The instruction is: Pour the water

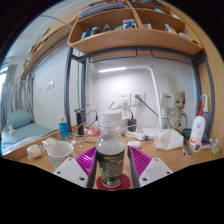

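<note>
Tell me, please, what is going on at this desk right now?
A hand-held gripper has a clear bottle with a dark label upright between its two fingers, the pink pads at its sides. A white cup stands on the wooden desk off to one side of it. No water is being poured yet.

A bottle [110, 160] is positioned between the gripper [111, 172] fingers (contact not confirmed). A cup [58, 152] is located left of it on the desk [170, 156]; a shelf [130, 40] is mounted above, behind.
</note>
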The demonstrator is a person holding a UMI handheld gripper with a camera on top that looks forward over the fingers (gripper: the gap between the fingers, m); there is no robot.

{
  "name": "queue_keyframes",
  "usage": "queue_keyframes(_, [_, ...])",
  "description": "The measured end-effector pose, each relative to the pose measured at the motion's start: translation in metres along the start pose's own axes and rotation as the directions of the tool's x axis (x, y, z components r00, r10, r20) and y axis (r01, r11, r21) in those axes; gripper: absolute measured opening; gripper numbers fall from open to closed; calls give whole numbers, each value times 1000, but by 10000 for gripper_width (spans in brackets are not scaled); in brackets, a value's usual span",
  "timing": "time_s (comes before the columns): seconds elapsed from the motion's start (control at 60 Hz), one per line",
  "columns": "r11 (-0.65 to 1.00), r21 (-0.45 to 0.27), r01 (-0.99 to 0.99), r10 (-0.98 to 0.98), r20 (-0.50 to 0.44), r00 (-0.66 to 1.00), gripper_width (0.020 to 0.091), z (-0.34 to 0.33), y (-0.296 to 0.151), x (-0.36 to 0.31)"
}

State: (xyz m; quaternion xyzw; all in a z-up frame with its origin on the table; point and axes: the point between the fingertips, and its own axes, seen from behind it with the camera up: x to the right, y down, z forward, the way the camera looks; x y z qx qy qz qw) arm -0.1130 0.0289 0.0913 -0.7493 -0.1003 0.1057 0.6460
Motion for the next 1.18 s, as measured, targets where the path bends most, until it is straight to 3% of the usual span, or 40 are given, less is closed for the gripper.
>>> queue_keyframes(0.217, [999, -27, -35, 34, -49, 998, 767, -34, 6, 9])
queue_keyframes(0.283, [999, -26, -34, 32, -83, 996, 803, -53, 8, 14])
queue_keyframes(0.667, [996, -43, -74, 58, -301, 952, 814, -150, 6, 50])
queue_keyframes(1.183, [996, 36, -81, 88, -317, 944, 825, -198, -11, 65])
